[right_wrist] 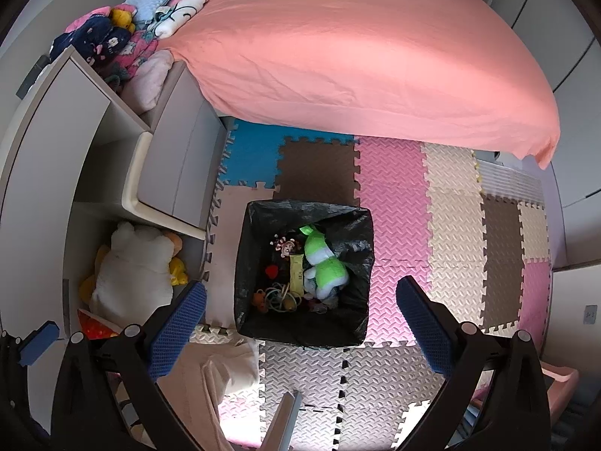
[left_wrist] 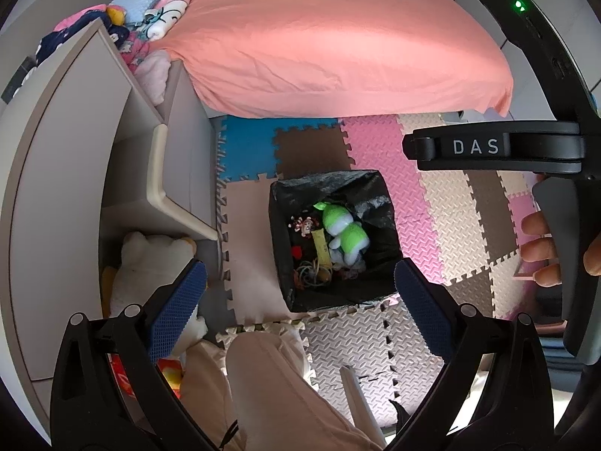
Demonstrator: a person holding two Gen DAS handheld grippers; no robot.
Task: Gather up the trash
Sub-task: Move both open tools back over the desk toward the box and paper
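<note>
Both grippers hang spread wide and empty above the bin: the left gripper (left_wrist: 300, 297) and the right gripper (right_wrist: 300, 312) each point steeply down, nothing between their blue pads. Directly below sits the trash bin (right_wrist: 244, 263), lined with a black bag, on the foam floor mat (right_wrist: 394, 188) near the bed (right_wrist: 357, 56). Inside lie a green-and-white plush toy (right_wrist: 323, 267), a yellow wrapper (right_wrist: 296, 274) and tangled bands (right_wrist: 276, 297). Beside the bin, a white plush (right_wrist: 131, 270) fills the shelf (right_wrist: 112, 120). Risk, as I judge it: a careless reach could snag the loose bag liner, or grab a kept toy as trash.
</note>
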